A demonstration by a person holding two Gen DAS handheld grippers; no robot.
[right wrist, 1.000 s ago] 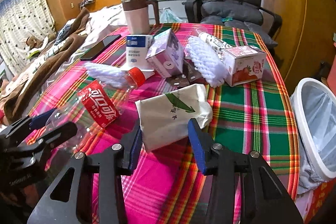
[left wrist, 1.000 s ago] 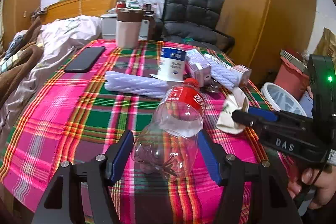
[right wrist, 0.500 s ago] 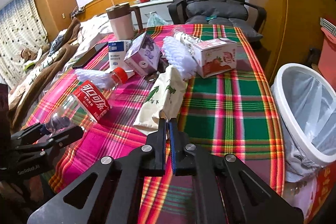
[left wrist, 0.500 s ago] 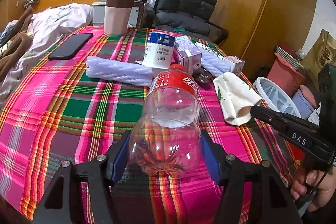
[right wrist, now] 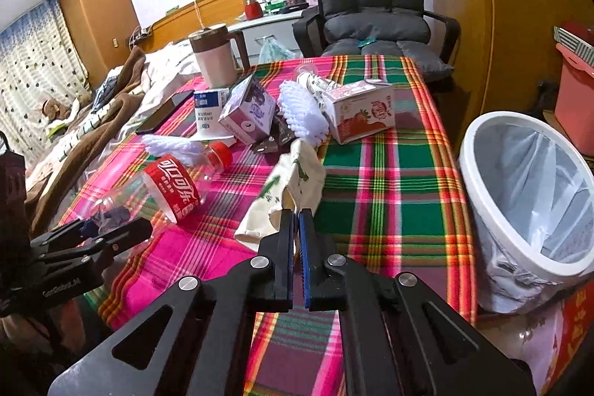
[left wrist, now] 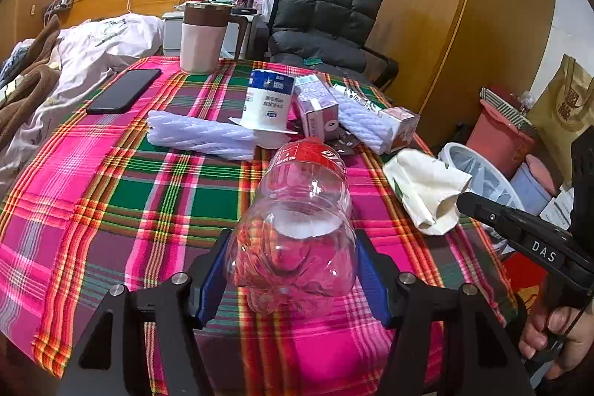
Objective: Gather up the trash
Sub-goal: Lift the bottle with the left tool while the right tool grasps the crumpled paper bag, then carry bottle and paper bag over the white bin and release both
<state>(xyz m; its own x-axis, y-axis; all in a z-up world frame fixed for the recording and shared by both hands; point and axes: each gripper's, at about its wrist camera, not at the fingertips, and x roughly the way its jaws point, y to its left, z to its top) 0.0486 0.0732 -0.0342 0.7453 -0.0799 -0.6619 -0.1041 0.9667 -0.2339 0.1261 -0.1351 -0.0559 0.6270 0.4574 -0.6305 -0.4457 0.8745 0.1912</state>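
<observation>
A clear plastic bottle with a red label and red cap has its base between the blue pads of my left gripper, which is shut on it; the cap end points away, low over the plaid tablecloth. My right gripper is shut on the edge of a white paper bag with green print, which hangs slightly crumpled from the pads. In the left wrist view the right gripper holds the paper bag near the table's right edge. The left gripper shows low on the left in the right wrist view.
A white bin with a liner stands on the floor right of the table. Further back lie a strawberry carton, a purple carton, white foam netting, a blue-white cup, a phone and a mug.
My right gripper closed on the paper bag and pulled it up and toward the table's right edge. The bottle in my left gripper swung to point straight ahead.
</observation>
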